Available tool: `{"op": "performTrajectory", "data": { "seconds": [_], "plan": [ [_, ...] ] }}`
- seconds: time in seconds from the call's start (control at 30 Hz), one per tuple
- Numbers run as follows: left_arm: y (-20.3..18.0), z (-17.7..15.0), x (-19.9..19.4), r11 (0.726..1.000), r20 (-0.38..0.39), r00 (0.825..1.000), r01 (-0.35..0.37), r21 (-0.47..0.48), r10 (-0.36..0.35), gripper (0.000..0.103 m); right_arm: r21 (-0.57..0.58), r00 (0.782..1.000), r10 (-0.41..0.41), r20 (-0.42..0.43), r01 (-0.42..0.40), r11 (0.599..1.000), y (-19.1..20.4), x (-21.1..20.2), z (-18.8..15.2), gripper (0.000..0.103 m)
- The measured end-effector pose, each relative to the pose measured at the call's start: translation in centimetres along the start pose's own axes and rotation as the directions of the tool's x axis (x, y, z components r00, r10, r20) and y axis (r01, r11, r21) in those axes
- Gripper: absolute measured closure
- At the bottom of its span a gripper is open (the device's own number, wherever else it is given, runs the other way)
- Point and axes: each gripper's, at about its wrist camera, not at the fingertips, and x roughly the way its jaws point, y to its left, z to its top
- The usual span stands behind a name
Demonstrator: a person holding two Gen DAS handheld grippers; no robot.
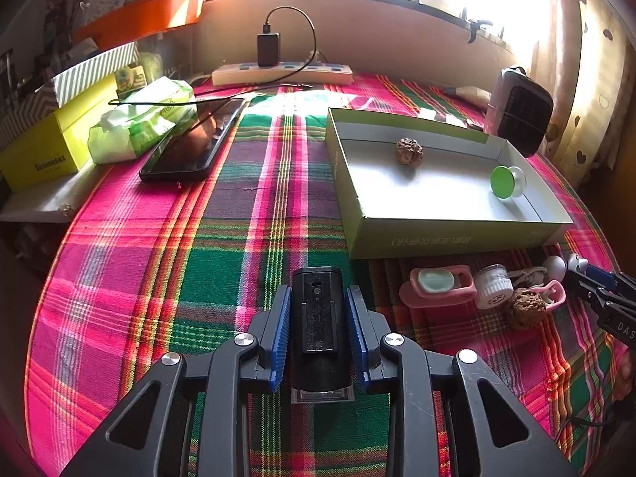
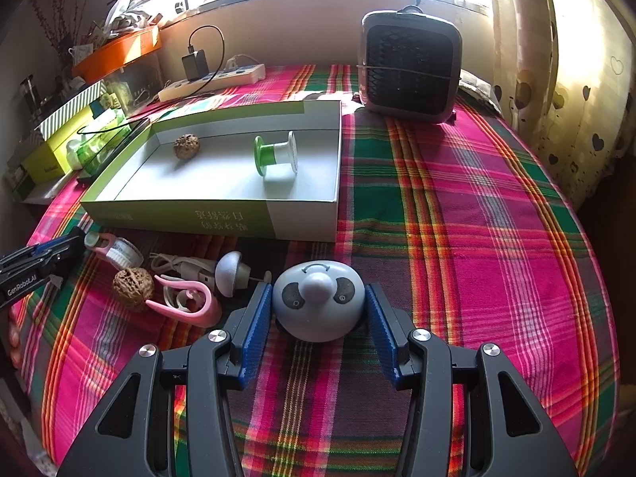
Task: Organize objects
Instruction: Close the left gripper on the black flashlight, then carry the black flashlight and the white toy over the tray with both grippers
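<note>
Right wrist: tongs point(image 2: 318, 324) straddle panda toy point(image 2: 318, 302).

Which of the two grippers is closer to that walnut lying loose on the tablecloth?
Right. The right gripper sits just beside the walnut, around the panda toy; the left gripper is farther off.

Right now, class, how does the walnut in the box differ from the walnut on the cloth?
The walnut in the box rests on the white floor of the box; the walnut on the cloth lies on plaid. The boxed one sits apart from the spool; the other touches a pink clip. Both are brown and wrinkled.
</note>
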Motion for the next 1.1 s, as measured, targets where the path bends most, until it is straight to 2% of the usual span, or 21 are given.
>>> {"op": "performTrajectory", "data": {
  "seconds": [0.37,0.57,1.1],
  "plan": [
    [0.1,-0.4,-0.4,1.000,-0.013,1.000,0.009,0.018,-0.008,0.078,0.002,1.000,0.004,0.003,-0.004,1.000,0.0,0.0,0.0,0.054],
    [-0.5,-1.0,-0.8,0.999,-0.009,1.000,-0.010,0.051,0.010,0.076,0.006,1.000,0.002,0.009,-0.003,1.000,0.0,-0.2,0.0,0.054],
    [-0.5,-1.0,-1.0,0.999,-0.003,1.000,-0.021,0.045,0.021,0.078,0.005,1.000,0.007,0.016,-0.007,1.000,-0.2,-0.3,0.0,0.054]
  ]
}}
